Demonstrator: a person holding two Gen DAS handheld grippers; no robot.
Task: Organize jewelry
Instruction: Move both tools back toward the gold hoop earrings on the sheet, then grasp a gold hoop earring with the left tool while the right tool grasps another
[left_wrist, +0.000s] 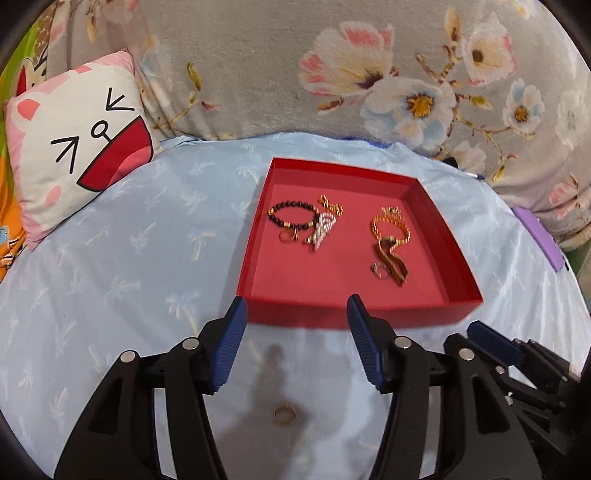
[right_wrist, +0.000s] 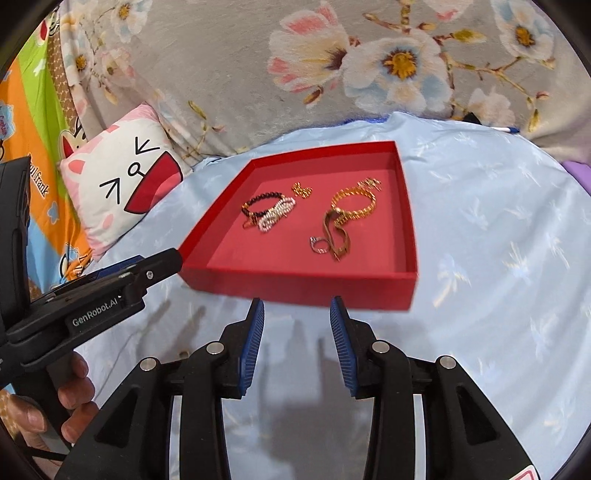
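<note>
Sitting on the pale blue bedsheet (left_wrist: 122, 236) was the red tray (left_wrist: 354, 314), its near wall just past both sets of fingertips, with plenty of bare sheet on either side to move around in. The left gripper (left_wrist: 295, 314) was spread with nothing between its blue pads, and the right gripper (right_wrist: 297, 314) was parted a bit narrower, also empty. Inside the tray lay a dark bead bracelet (left_wrist: 291, 216) touching a pearly white piece (left_wrist: 323, 230), a gold chain bracelet (left_wrist: 391, 225), a brown strap (left_wrist: 389, 260) and a small silver ring (left_wrist: 379, 272) right beside it. Only the left wrist view caught a gold ring (left_wrist: 285, 412) out on the sheet, below that gripper's fingers, well short of the tray. Only the right wrist view showed the person's hand (right_wrist: 70, 398) wrapped around the left gripper's handle at the frame's edge. A cat-face pillow (left_wrist: 77, 147) sat off left, and a purple thing (left_wrist: 539, 236) was cut off at the right, couldn't tell what. The tiny gold bit (left_wrist: 330, 205) near the beads was too blurry to call.
</note>
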